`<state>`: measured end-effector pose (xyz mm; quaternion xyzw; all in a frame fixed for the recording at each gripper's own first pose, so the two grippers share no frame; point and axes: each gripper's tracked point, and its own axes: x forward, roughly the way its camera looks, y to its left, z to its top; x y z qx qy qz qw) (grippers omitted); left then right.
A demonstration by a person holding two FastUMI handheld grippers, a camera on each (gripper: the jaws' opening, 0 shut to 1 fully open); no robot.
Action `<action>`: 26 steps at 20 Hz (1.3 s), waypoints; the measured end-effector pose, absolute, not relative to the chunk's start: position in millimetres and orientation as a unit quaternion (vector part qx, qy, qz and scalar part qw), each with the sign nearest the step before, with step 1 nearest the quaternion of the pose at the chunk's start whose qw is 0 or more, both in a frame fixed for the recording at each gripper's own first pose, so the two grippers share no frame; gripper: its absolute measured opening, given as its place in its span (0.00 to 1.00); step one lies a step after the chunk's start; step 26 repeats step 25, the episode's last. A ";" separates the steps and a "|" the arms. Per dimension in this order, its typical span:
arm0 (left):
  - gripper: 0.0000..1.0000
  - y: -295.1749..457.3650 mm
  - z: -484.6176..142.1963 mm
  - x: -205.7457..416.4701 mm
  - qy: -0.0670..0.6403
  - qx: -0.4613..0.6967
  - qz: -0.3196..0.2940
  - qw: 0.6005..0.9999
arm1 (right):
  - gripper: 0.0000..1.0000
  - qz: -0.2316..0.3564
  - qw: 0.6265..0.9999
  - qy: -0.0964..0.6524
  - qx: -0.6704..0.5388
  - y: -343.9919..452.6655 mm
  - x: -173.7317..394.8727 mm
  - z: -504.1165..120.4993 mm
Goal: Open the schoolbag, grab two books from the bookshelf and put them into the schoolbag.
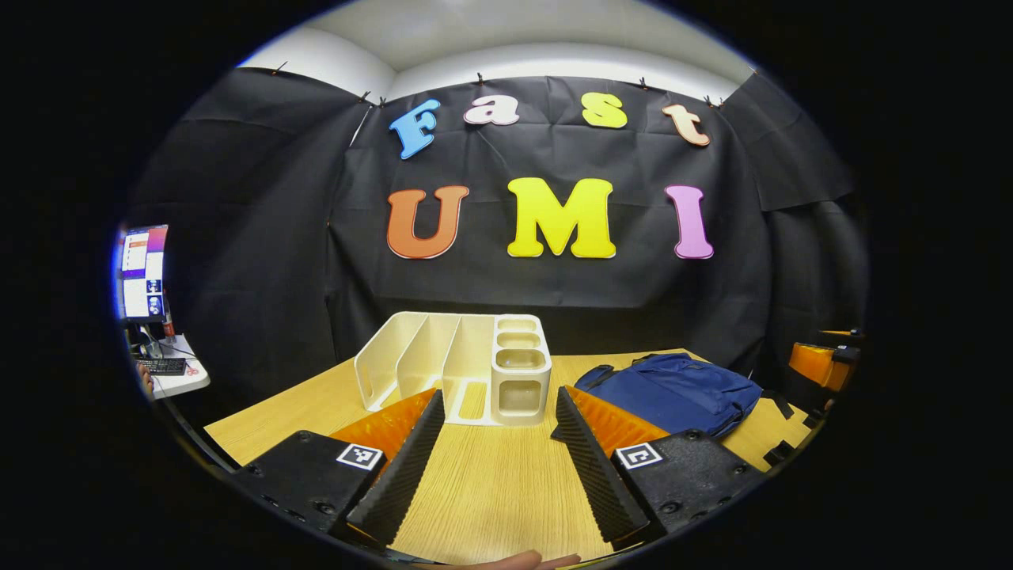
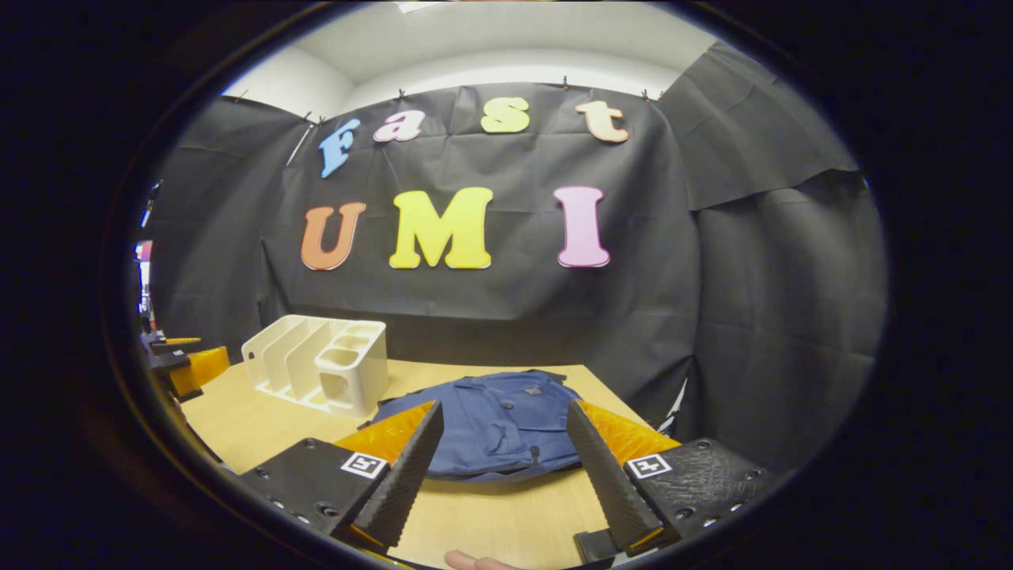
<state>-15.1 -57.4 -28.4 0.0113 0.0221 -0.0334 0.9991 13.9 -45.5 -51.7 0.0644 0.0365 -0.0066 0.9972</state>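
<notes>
My left claw [image 1: 495, 443] hovers over the table [image 1: 491, 491] with its fingers spread wide and nothing between them. Straight ahead of it I see the bookshelf [image 1: 455, 368], a pale plastic rack with upright dividers and a column of small square compartments at its right end; I can make out no books in its slots from here. To the right of the rack lies the schoolbag [image 1: 673, 392], blue, flat on the table, near the rack but apart from it. At the far right edge of the left gripper view I catch part of the other claw. On the far left a monitor [image 1: 145, 271] glows above a keyboard [image 1: 162, 366] on a side desk.

My right claw [image 2: 502, 455] is likewise released, fingers wide apart and holding nothing. The schoolbag [image 2: 498, 423] sits directly in front of it, front side up, with its zip looking closed as far as I can tell. The bookshelf [image 2: 320, 364] stands to the bag's left, and the left claw shows beyond it at the edge
</notes>
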 end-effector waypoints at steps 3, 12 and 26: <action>0.91 -60.4 -29.5 -16.4 0.024 0.014 -0.037 0.999 | 0.94 -0.005 0.997 0.041 0.064 -43.6 15.4 -54.3; 0.91 -65.2 -30.9 -15.5 0.027 0.020 -0.042 0.999 | 0.94 -0.003 0.997 0.044 0.062 -41.5 17.3 -56.1; 0.91 -71.3 -34.0 -17.1 0.028 0.041 -0.038 0.998 | 0.94 -0.005 0.997 0.049 0.063 -43.5 18.9 -59.7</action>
